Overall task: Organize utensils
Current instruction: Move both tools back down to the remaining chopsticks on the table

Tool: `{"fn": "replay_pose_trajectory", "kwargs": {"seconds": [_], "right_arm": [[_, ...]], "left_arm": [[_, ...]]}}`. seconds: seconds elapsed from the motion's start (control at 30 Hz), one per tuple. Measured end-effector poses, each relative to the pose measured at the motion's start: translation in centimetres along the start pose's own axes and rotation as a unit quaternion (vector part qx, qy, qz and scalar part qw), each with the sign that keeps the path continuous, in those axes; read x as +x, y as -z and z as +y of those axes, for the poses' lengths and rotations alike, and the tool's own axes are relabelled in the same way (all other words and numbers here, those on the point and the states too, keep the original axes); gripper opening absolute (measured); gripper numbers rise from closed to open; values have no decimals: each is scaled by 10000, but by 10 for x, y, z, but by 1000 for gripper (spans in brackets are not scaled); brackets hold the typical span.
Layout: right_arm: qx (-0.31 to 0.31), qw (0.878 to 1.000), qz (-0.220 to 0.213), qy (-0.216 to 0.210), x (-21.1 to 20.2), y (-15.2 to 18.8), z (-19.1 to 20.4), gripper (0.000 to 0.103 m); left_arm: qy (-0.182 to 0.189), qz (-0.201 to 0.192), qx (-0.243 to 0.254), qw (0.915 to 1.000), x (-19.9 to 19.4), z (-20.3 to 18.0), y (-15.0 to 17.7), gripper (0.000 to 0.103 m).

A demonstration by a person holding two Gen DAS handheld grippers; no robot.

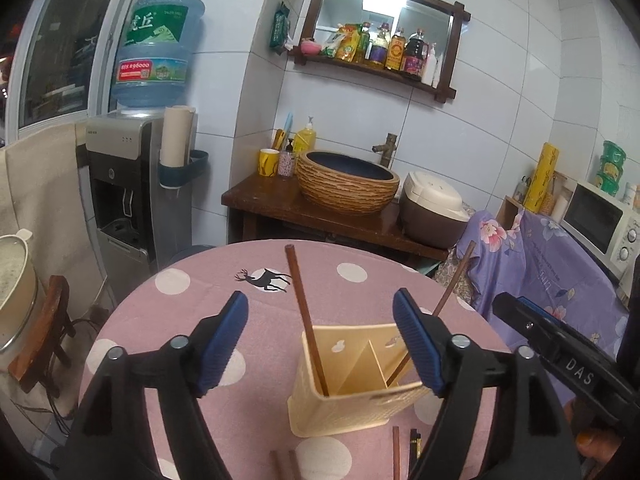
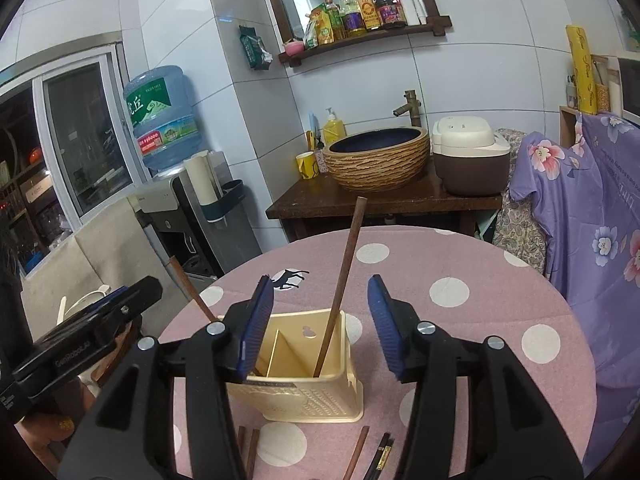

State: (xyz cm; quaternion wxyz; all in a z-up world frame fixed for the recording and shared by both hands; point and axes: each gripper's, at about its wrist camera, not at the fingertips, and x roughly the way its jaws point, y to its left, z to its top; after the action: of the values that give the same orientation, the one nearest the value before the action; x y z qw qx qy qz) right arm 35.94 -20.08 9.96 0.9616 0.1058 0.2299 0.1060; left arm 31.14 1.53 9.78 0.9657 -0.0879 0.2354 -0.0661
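A cream plastic utensil holder (image 1: 352,392) (image 2: 304,376) with a divider stands on the pink polka-dot table (image 1: 168,320) (image 2: 480,320). Two brown chopsticks stand in it, one in each compartment: one leans left (image 1: 305,316) (image 2: 192,292), one leans right (image 1: 452,288) (image 2: 344,280). More chopsticks, brown (image 1: 396,452) (image 2: 356,452) and black (image 1: 416,444) (image 2: 380,456), lie on the table in front of the holder. My left gripper (image 1: 320,340) is open and empty above the holder. My right gripper (image 2: 320,320) is open and empty above it too, and shows at the right edge of the left wrist view (image 1: 560,344).
Behind the table stands a dark wooden counter (image 2: 384,200) with a woven basin (image 1: 348,184) (image 2: 376,160) and a rice cooker (image 1: 432,212) (image 2: 468,152). A water dispenser (image 1: 128,184) stands left. A purple floral cloth (image 2: 592,208) covers furniture at the right.
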Motion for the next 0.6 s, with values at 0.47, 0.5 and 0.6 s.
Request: {"fn": "replay_pose_trajectory", "kwargs": {"seconds": [0.47,0.5,0.6], "right_arm": [[-379,9964,642,398,-22,98,-21,56],[-383,9953,776,430,-19,107,-23,56],[-359,9919,1066,592,-11,132,-30,56]], "left_arm": [[-506,501,224,9972,-18,27,97,92],[-590,580,299,9961,-15,28,106,92],[-747,779,479,9930,-10,32,128,92]]}}
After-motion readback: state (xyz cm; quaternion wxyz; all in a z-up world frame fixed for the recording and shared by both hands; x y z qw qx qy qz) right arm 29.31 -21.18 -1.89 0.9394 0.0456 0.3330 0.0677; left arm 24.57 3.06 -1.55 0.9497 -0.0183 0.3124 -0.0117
